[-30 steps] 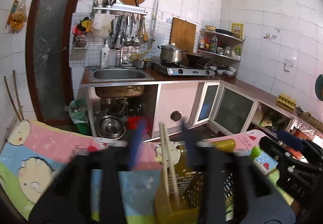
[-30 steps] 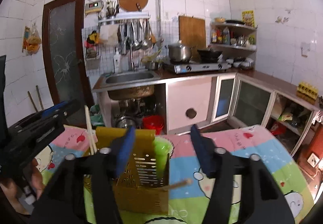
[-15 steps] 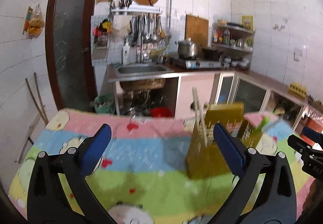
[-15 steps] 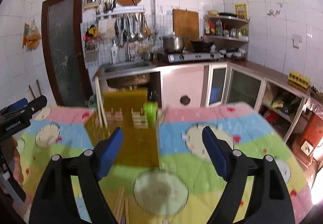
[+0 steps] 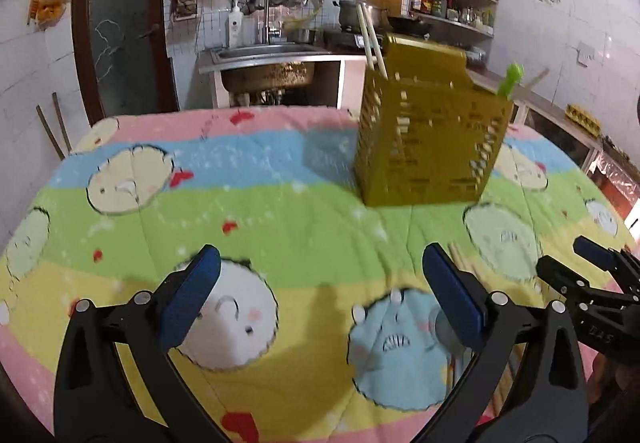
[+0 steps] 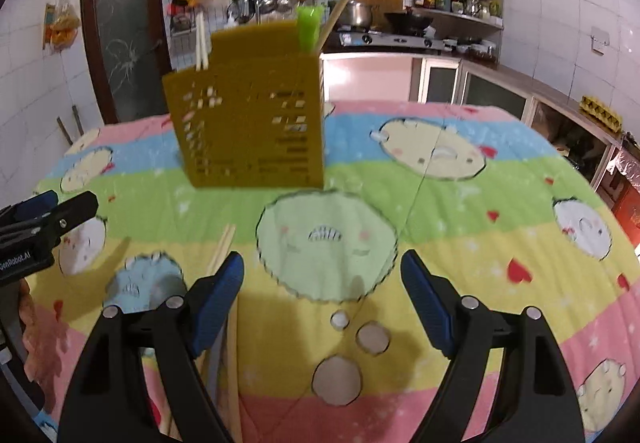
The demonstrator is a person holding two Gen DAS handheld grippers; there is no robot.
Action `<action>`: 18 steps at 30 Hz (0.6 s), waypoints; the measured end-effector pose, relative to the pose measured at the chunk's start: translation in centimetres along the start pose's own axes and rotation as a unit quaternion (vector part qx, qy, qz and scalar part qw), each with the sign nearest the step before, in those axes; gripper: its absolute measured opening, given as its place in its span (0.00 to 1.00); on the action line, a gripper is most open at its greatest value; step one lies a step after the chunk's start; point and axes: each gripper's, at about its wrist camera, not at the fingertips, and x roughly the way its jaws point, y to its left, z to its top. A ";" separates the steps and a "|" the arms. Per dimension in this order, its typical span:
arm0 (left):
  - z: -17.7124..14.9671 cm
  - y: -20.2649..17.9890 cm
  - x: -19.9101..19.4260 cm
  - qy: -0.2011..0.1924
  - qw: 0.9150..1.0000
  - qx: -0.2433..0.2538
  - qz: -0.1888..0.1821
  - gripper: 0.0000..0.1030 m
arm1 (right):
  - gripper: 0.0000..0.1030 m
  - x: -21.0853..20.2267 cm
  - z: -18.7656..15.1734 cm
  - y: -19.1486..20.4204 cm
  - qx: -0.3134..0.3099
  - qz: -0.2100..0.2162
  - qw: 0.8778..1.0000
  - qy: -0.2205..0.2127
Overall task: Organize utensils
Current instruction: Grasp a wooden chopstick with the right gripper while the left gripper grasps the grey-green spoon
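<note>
A yellow slotted utensil holder [image 5: 430,139] stands upright on the cartoon cloth; it also shows in the right wrist view [image 6: 250,119]. It holds a pair of chopsticks [image 5: 370,35] and a green utensil handle [image 6: 309,28]. More chopsticks [image 6: 222,249] and a metal spoon [image 5: 450,327] lie flat on the cloth near the front. My left gripper [image 5: 320,295] is open and empty above the cloth. My right gripper [image 6: 320,295] is open and empty, to the right of the loose chopsticks.
The table is covered by a colourful striped cloth [image 6: 460,203]. Behind it are a sink counter [image 5: 272,55], a stove with pots [image 6: 384,31], cabinets and a dark door [image 6: 120,35].
Both grippers have pulled back and tilted down from the holder. The holder, close under them a second ago, now stands farther off on the cloth. Both grippers stay open.
</note>
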 end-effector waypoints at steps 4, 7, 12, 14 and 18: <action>-1.6 -0.8 1.1 0.024 1.000 0.013 0.002 0.95 | 0.77 0.7 -1.2 0.6 -0.008 0.006 1.000 0.018; -2.3 -0.9 2.0 0.045 0.999 0.012 0.000 0.95 | 0.77 0.6 -1.2 0.9 -0.012 0.008 1.000 0.021; -2.5 -0.3 2.7 0.067 0.998 -0.001 -0.007 0.95 | 0.77 1.3 -1.6 1.1 -0.011 0.012 0.999 0.049; -2.7 -0.5 2.8 0.074 0.997 0.002 -0.013 0.95 | 0.77 1.5 -1.8 1.3 -0.013 0.013 0.998 0.057; -3.0 -1.1 2.8 0.077 0.997 0.020 -0.011 0.95 | 0.77 1.5 -2.1 1.9 -0.025 0.007 0.998 0.065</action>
